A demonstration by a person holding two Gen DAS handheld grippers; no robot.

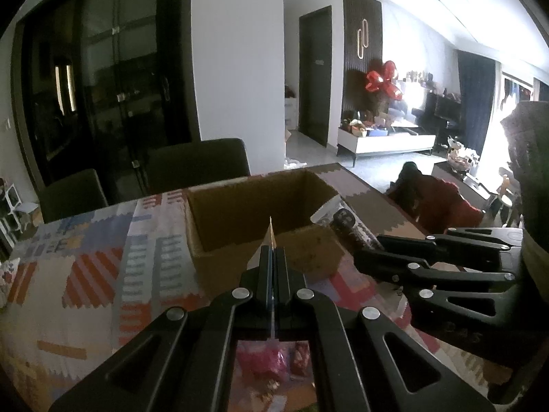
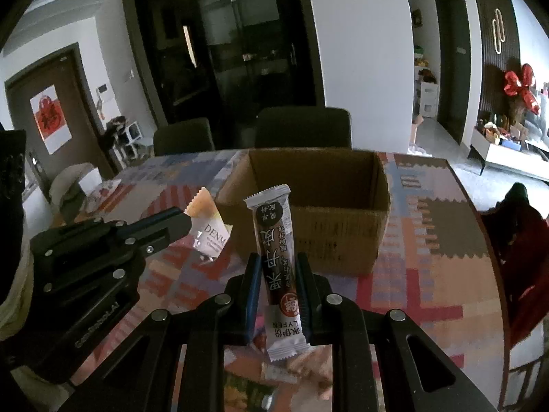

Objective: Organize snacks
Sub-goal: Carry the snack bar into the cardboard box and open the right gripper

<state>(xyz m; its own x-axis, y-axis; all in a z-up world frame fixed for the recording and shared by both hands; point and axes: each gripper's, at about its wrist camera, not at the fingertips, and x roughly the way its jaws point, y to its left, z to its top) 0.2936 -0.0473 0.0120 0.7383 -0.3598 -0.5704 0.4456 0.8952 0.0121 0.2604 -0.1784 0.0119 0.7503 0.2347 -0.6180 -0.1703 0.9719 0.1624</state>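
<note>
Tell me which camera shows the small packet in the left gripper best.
The right wrist view: the small packet faces the camera, printed side readable, pinched by the left gripper. The left wrist view catches it only edge-on between the fingers.

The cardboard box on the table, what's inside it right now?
The cardboard box shows only bare inner walls; its near wall hides the floor. Both snacks remain outside: the left gripper holds a white packet, the right gripper a brown bar.

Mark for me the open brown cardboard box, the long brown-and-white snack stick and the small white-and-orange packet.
Open brown cardboard box point(image 2: 343, 237), right wrist view, front wall.
Long brown-and-white snack stick point(image 2: 276, 240), right wrist view, printed middle.
Small white-and-orange packet point(image 2: 210, 230), right wrist view, white face.
</note>
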